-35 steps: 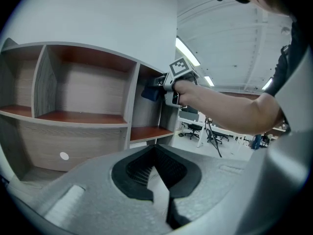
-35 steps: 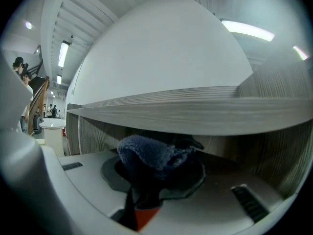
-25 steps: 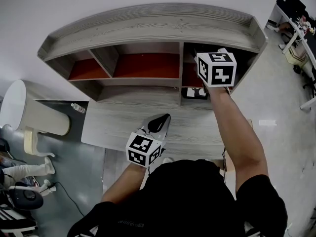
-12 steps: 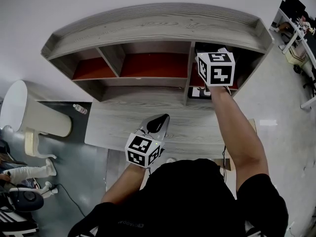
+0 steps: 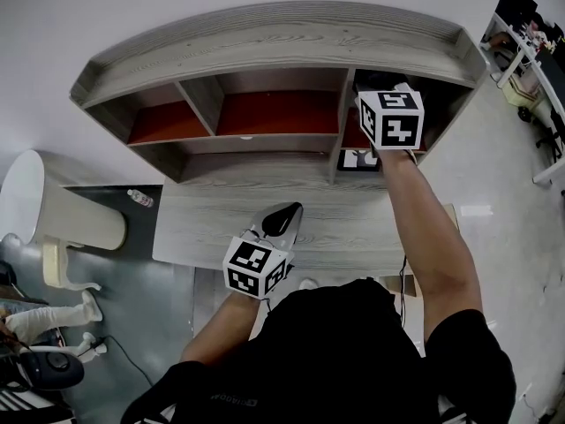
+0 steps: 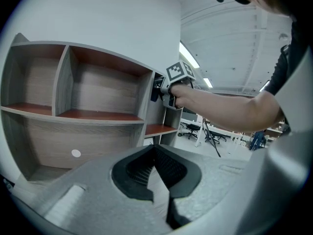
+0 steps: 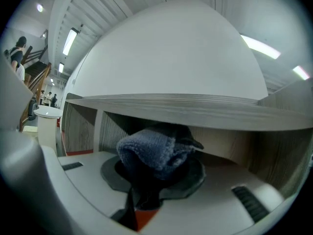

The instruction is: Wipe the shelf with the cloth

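Shelf (image 5: 265, 42) of grey wood against white wall, three open compartments in a row with red-brown floors, grey desk (image 5: 353, 228) in front and below. Grey floor around, white cabinet (image 5: 53, 201) far left, small bottle (image 5: 139, 199) beside it.

Low over desk front: left gripper (image 5: 284, 215), jaws pressed together, nothing between. Up in right compartment: right gripper (image 7: 146, 199), jaws clamped on blue-grey cloth (image 7: 154, 151), bunched up above the pads.

Hidden in head view behind marker cube (image 5: 390, 120): right jaws and cloth. Seen only in right gripper view: cloth just under the shelf top board, contact with any board not clear. Also there: stairs and a person (image 7: 19, 53) far left, strip lights overhead. Caught only in left gripper view: right gripper side-on at mouth of right compartment, arm (image 6: 230, 111) stretched across, office chairs (image 6: 188, 129) and more strip lights beyond.
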Motion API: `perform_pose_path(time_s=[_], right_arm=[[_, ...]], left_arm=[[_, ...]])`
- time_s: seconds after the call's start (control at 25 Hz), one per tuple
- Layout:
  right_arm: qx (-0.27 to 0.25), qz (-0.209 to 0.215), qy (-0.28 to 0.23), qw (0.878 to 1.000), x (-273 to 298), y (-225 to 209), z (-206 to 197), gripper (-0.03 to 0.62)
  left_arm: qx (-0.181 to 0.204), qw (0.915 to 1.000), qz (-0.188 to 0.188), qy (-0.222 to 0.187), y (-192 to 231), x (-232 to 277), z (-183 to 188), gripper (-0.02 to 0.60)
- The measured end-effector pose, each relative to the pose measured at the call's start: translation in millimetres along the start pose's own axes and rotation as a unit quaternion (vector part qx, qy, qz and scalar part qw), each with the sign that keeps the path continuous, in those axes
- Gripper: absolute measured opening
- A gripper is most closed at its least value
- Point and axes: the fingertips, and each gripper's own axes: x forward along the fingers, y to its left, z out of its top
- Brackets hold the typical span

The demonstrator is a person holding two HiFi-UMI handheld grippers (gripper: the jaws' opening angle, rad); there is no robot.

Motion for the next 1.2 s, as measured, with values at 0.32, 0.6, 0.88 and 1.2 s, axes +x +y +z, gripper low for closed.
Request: perform_pose_path(time_s=[0.32,0.6,0.88,1.2], right_arm=[[0.039,-0.009,-0.011,0.999,-52.4,-11.4,-20.2,0.103],[0.098,0.049,-0.023,0.994,-121.2,-16.7,-48.8,0.103],[0.191,0.114,0.006,0.975,-208.1,-28.8,-110.7,0.103],[0.22,0.175,0.036,0.959,-305.6,-28.2,-158.3,0.099]], left_arm=[[0.01,0.9994,-0.032,0.011,-14.9,2.5,-7.1,0.009],[0.001,0.9988,-0.049,0.001,-43.4,16.7,0.9,0.009],[-0.029,0.9989,-0.034,-0.011,-80.8,29.2,5.1,0.009],[-0.042,0.9981,-0.02,-0.04,-150.9,31.0,12.6,0.009]])
